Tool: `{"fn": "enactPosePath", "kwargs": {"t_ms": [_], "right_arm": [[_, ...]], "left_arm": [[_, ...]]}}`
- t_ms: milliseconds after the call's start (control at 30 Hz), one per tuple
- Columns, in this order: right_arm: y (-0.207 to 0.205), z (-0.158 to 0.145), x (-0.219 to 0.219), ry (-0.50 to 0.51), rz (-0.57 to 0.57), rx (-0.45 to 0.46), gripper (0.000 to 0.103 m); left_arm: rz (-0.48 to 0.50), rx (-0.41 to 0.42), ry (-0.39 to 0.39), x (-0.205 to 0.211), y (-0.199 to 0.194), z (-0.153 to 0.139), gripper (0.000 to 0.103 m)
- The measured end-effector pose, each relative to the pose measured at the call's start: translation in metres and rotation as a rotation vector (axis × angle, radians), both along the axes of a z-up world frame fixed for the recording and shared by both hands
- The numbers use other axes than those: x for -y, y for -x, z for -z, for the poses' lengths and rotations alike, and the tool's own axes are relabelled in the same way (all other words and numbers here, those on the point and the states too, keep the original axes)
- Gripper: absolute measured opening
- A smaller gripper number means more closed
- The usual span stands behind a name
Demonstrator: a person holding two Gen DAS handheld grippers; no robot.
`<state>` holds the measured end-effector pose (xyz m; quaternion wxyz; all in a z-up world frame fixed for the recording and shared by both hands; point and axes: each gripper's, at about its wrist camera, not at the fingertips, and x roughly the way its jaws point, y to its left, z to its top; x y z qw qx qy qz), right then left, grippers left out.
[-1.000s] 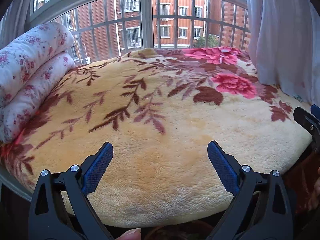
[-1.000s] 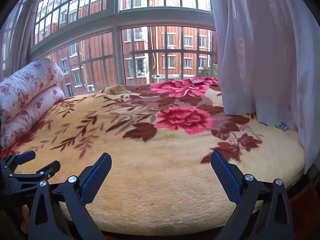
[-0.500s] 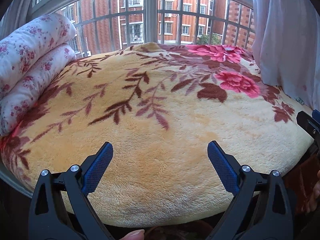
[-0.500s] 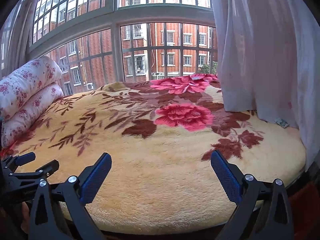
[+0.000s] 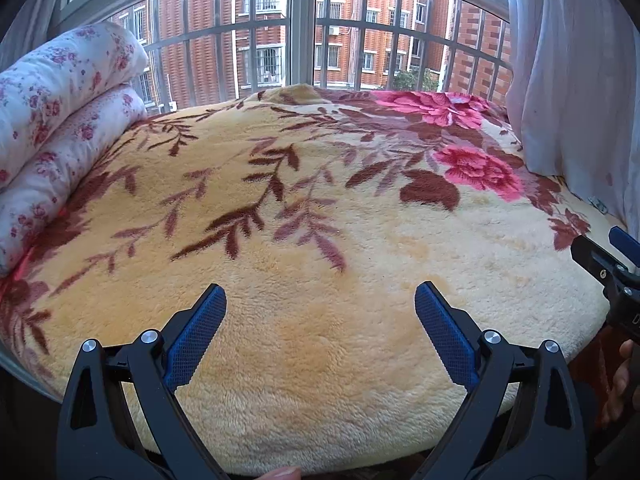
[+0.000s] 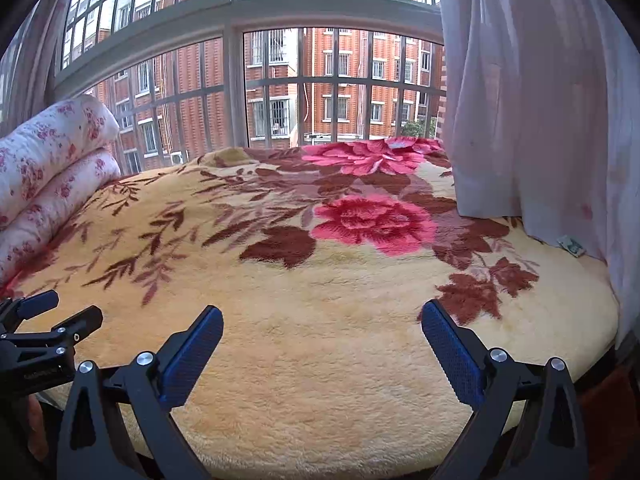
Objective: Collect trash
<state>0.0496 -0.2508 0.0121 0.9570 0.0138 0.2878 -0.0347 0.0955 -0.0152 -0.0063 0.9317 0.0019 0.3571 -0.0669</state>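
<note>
A small greenish-white wrapper lies on the yellow floral blanket at its far right, at the foot of the curtain; it also shows in the left wrist view. My left gripper is open and empty above the blanket's near edge. My right gripper is open and empty, also above the near edge, well short of the wrapper. The right gripper shows at the right edge of the left wrist view, and the left gripper at the left edge of the right wrist view.
A rolled floral quilt lies at the left end of the bed. A barred window stands behind the bed. A sheer white curtain hangs at the right and rests on the blanket.
Both views have shifted slightly: the cameras have tilted up a little and moved in towards the bed. Both grippers stay open and empty.
</note>
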Motion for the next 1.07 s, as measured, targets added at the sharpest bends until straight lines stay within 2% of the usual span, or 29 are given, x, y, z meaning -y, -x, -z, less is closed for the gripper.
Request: {"fn": "enactPosePath", "kwargs": {"t_ms": [167, 300, 533, 633, 833, 900, 1067], "right_arm": [[-0.021, 0.007, -0.008, -0.011, -0.009, -0.014, 0.098], [-0.039, 0.011, -0.017, -0.007, -0.015, -0.027, 0.098], [-0.066, 0.017, -0.027, 0.009, -0.033, -0.051, 0.098], [-0.074, 0.019, -0.027, 0.000, -0.035, -0.062, 0.098], [-0.086, 0.021, -0.023, 0.015, -0.020, -0.084, 0.098], [-0.088, 0.022, -0.020, 0.018, -0.010, -0.095, 0.098], [-0.090, 0.021, -0.011, 0.014, 0.012, -0.106, 0.098]], "left_arm": [[-0.004, -0.007, -0.013, -0.004, -0.016, 0.008, 0.093], [-0.010, -0.013, 0.010, -0.012, -0.029, 0.011, 0.093], [-0.030, 0.009, 0.008, -0.019, -0.042, 0.006, 0.093], [-0.025, -0.007, 0.020, -0.021, -0.049, 0.007, 0.093], [-0.063, 0.010, -0.053, -0.023, -0.059, 0.007, 0.093], [-0.082, -0.006, -0.069, -0.025, -0.064, 0.008, 0.093], [-0.054, -0.037, -0.081, -0.027, -0.073, 0.011, 0.093]]}}
